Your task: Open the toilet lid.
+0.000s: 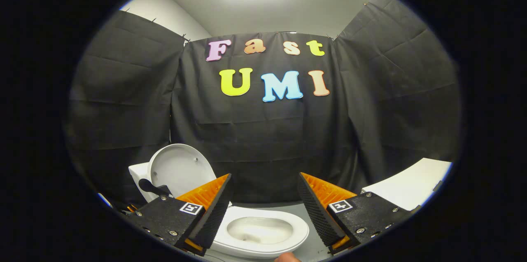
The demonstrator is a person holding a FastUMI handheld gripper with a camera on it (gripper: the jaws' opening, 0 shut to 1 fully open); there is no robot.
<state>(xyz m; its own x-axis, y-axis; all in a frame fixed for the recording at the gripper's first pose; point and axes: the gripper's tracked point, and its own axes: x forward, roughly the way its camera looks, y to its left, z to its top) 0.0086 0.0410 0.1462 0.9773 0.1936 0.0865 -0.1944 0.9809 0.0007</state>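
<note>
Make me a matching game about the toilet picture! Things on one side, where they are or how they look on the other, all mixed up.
Things:
1. toilet lid
2. toilet bowl
3. tool
4. white countertop

Descriptions:
A. open, holding nothing
B. standing up, leaning back against the tank
C. low down, between and below the fingers
D. off beyond the right finger, by the black cloth

Pairs: 1-B, 2-C, 3-A, 4-D

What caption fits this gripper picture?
Open gripper above the toilet bowl, with the lid raised upright.
</note>
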